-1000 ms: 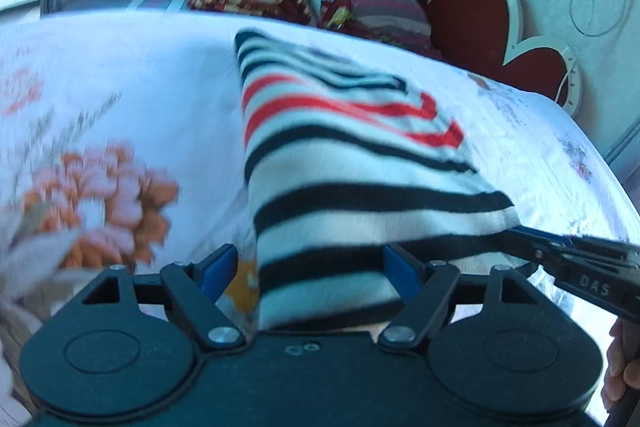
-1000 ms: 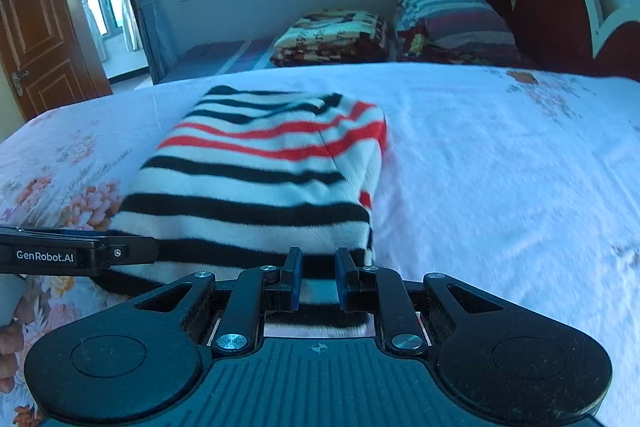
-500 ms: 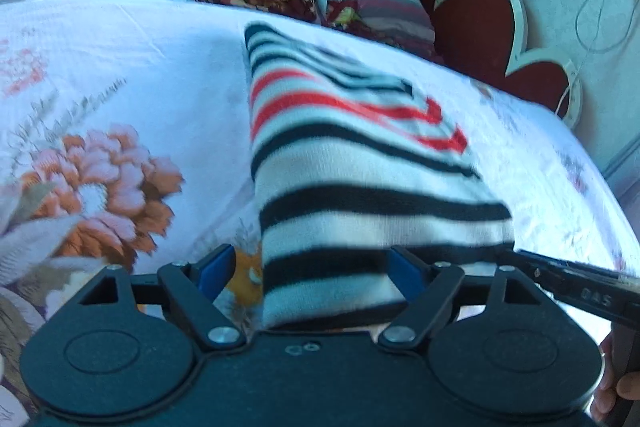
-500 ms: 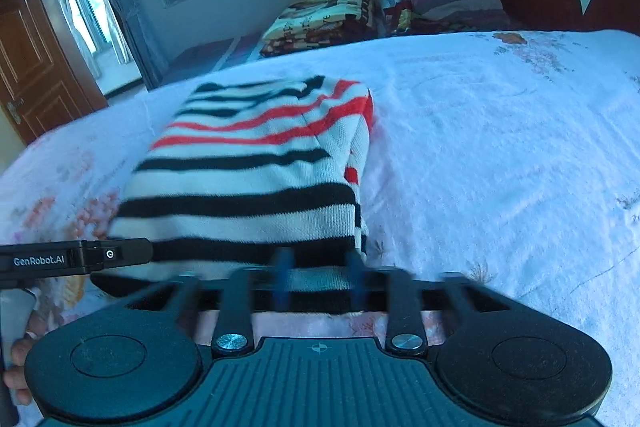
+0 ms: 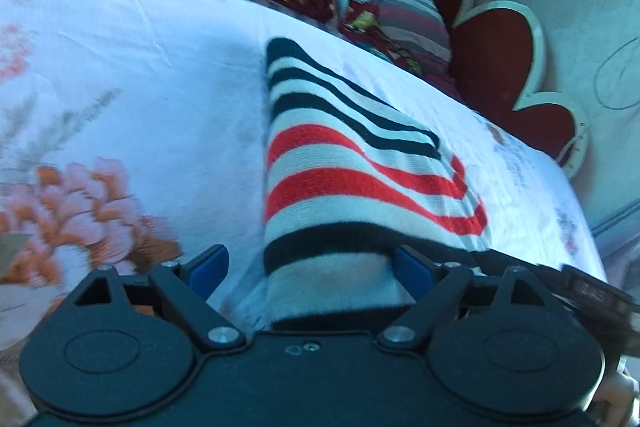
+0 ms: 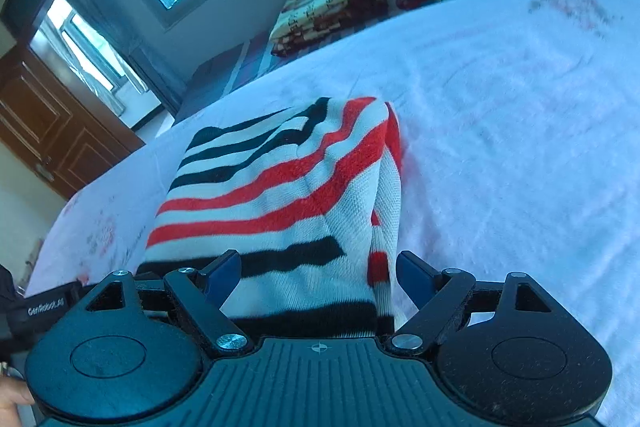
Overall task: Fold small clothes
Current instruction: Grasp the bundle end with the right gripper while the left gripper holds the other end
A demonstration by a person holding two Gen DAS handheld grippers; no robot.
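Spreading wider, the left gripper [image 5: 310,267] and right gripper [image 6: 318,271] straddle the near end of the striped sweater [image 5: 352,171] without pinching it. The sweater lies folded mid-bed on the sheet [image 6: 520,107], well short of the pillows [image 5: 396,7]. Risk: a blue pad snagging the knit and undoing the fold.

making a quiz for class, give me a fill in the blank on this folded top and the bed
1. Besides black and white, the top has stripes of ____.
2. The top lies on a bed with a ____ print sheet.
3. Beyond the top, ____ pillows lie side by side.
4. The headboard is dark ____ with a pale edge.

Missing: red; floral; two; red
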